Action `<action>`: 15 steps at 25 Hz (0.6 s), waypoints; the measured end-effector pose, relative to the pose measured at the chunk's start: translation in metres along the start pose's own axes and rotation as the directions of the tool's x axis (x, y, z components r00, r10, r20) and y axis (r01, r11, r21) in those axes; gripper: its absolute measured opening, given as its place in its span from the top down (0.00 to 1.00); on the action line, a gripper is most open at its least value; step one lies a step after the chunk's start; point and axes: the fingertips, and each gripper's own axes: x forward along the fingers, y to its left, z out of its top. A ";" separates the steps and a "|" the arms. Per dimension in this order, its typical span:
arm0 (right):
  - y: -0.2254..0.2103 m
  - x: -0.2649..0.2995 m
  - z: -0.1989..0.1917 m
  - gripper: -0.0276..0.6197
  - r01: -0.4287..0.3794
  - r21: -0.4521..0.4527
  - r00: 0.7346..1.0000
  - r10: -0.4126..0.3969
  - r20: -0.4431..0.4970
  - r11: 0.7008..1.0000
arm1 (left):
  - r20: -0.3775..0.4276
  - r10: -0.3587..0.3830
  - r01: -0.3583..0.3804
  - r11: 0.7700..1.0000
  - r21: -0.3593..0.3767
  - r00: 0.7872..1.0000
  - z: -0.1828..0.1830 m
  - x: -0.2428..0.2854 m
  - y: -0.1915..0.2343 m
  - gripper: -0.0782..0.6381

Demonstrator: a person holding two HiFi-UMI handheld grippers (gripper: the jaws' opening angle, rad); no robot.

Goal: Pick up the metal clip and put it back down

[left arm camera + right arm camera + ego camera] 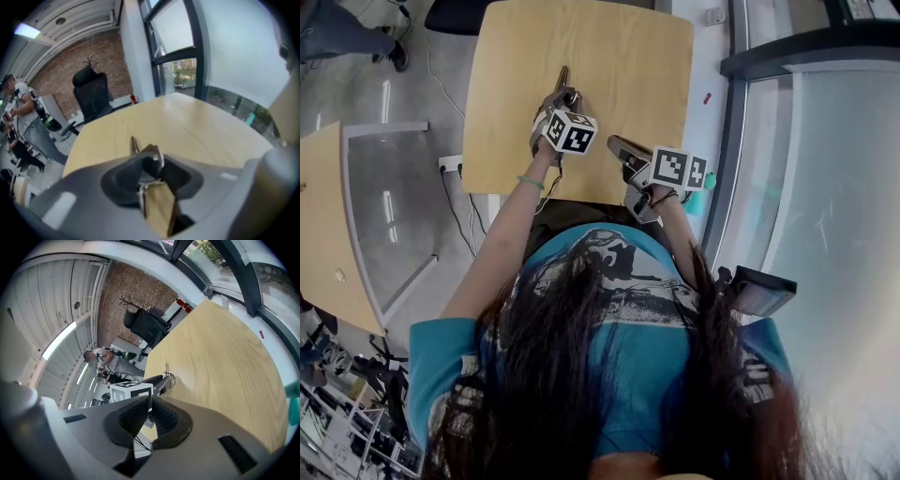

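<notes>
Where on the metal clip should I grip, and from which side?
Probably across its middle, by the wire loop, coming low over the table from the near edge. The metal clip is slim and points away, so the left gripper closes on its sides, as now.

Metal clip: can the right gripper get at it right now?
Probably not cleanly: the left gripper is clamped on the metal clip, covering its sides. The right gripper sits close by, jaws together.

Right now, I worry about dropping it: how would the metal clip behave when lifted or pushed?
The metal clip looks small and thin, so probably light and stiff. Its shiny wire loop may slip or swing. Its flat shape suggests sliding on the wooden table, not rolling.
</notes>
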 end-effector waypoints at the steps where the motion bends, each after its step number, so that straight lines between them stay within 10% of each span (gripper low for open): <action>1: -0.001 -0.001 0.000 0.91 0.001 0.001 1.000 -0.001 0.003 1.000 | -0.003 0.002 -0.002 1.000 0.003 1.000 0.000 0.000 0.000 0.71; 15: 0.008 0.009 0.000 0.91 -0.014 -0.005 1.000 0.014 0.006 1.000 | 0.046 -0.037 0.048 0.959 -0.281 0.998 -0.001 -0.025 0.032 0.85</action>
